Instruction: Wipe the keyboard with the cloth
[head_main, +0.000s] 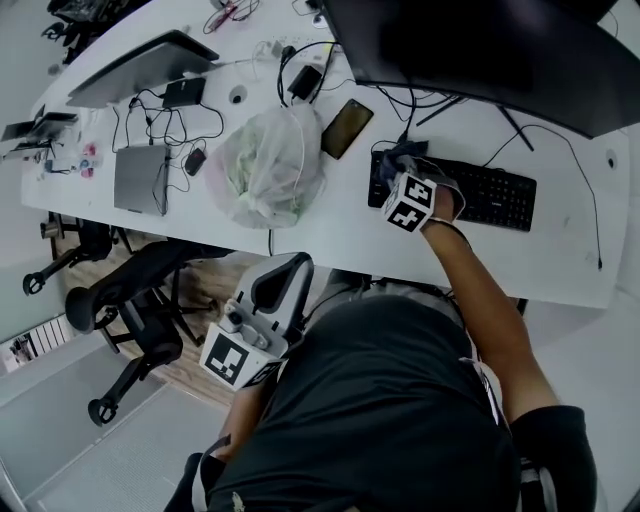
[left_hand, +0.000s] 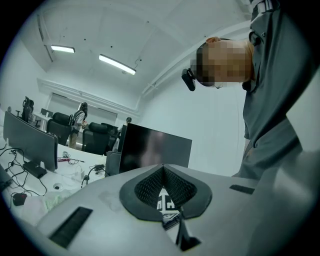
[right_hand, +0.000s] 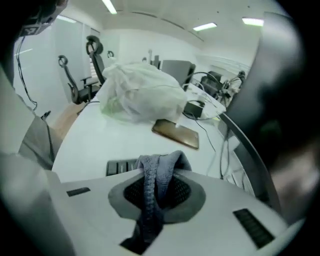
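Right now the right gripper sits over the keyboard's left end, its fingers pinching a bunched grey cloth that hangs onto the keys. The left gripper is held well back from the keyboard, off the bench — fingers pressed together, empty. With nothing bracing the keyboard, a hard stroke could likely shove it — or knock the phone near its left end.

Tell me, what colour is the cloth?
The cloth is greyish blue, clearest in the right gripper view, pinched in the right tongs.
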